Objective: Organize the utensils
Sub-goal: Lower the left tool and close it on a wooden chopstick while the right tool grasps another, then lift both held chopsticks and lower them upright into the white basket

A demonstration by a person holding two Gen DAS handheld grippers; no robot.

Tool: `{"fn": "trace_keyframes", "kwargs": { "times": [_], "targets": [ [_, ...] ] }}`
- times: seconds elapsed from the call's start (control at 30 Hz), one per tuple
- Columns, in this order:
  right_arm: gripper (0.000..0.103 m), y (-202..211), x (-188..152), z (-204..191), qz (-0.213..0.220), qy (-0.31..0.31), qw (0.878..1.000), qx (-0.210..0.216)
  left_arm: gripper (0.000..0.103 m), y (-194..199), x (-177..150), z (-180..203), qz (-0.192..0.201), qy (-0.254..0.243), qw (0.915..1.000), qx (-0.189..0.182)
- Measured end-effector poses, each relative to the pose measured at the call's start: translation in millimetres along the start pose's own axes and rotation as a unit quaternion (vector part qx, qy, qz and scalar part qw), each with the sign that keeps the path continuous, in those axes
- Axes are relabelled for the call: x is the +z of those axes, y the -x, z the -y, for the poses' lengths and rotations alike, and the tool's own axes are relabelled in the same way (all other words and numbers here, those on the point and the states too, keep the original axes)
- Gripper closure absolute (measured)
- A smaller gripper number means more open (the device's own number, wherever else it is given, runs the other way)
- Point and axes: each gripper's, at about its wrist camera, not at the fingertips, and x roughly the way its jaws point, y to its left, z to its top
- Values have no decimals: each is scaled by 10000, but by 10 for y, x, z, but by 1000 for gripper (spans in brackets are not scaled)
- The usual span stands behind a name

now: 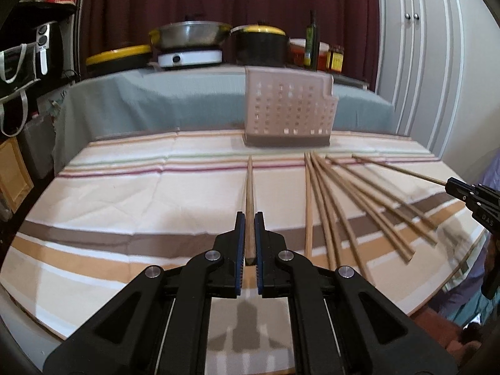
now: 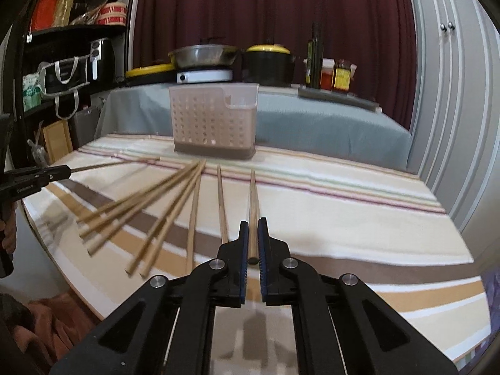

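Observation:
In the left wrist view my left gripper [image 1: 249, 216] is shut on a wooden chopstick [image 1: 249, 187] that points straight at the perforated pinkish utensil holder [image 1: 289, 109]. Several loose chopsticks [image 1: 340, 200] fan out on the striped cloth to its right. At the far right edge, my right gripper [image 1: 451, 185] pinches the end of another chopstick [image 1: 403, 170]. In the right wrist view my right gripper [image 2: 253, 221] is shut on that chopstick [image 2: 253, 197], aimed toward the holder [image 2: 214, 118]. The left gripper [image 2: 66, 170] shows at the left with its stick, beyond the loose chopsticks [image 2: 150, 209].
A striped cloth [image 1: 140, 193] covers the round table, whose edge curves close in front. Behind the holder a grey-covered table [image 1: 187, 93] carries pots [image 1: 261, 47], a pan on a hot plate [image 1: 190, 56], a bottle and jars [image 1: 334, 59]. Shelves stand left, white cupboard doors [image 1: 415, 62] right.

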Motion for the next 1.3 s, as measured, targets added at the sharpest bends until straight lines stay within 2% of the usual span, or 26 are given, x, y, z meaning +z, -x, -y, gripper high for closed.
{"fn": "trace_keyframes", "kwargs": {
  "times": [0.43,0.63,0.8,1.3],
  "targets": [
    [96,391,486,-16,638,-103,9979,-85,97,497,434,28,671,70,9976,143],
    [96,477,669,9,744,-146,9970,-121,97,690,657,35,863,50,9961,155],
    [96,388,800,33,682,-178,9975,-107,97,670,770,4,898,83,9958,177],
    [96,113,1085,22,916,-184,9956,-75,97,422,1054,-68,958,188,9952,99]
  ]
}}
